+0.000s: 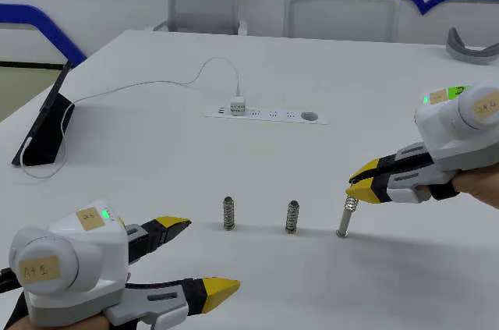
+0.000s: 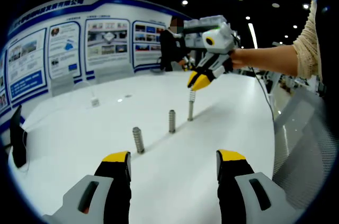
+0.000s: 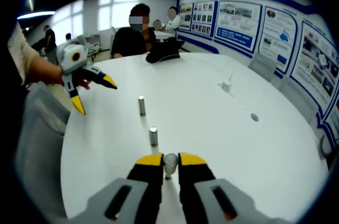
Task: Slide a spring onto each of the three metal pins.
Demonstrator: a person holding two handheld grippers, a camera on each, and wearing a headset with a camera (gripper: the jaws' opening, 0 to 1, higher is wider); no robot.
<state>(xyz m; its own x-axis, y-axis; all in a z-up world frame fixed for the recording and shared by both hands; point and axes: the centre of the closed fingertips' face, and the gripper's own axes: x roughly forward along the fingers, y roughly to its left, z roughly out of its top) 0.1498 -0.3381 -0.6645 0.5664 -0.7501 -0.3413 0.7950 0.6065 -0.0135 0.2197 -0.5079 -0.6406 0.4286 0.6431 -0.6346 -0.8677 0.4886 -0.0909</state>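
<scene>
Right of centre, the right gripper (image 1: pixel 359 188), jaws nearly shut, pinches a spring (image 1: pixel 352 204), likely light and easily bent, by its upper coils atop the third pin (image 1: pixel 343 225), while the left gripper (image 1: pixel 209 256) gapes empty lower left.

Head view, lower left: left gripper (image 1: pixel 204 256), a rounded pale-grey housing with black jaws capped by yellow wedge tips. A green indicator lamp (image 1: pixel 104 213) sits on top, and there are two tan paper labels (image 1: pixel 39 269) with handwriting too small to read.

Head view, right edge: right gripper (image 1: pixel 359 184), same build and colours, with a green status light (image 1: pixel 457 91) and tan stickers (image 1: pixel 485 104).

Left gripper view, bottom: each grey jaw body has a dark oval slot (image 2: pixel 88 196).

Left gripper view, right edge: sleeve (image 2: pixel 310 49), cream open-knit fabric.
</scene>
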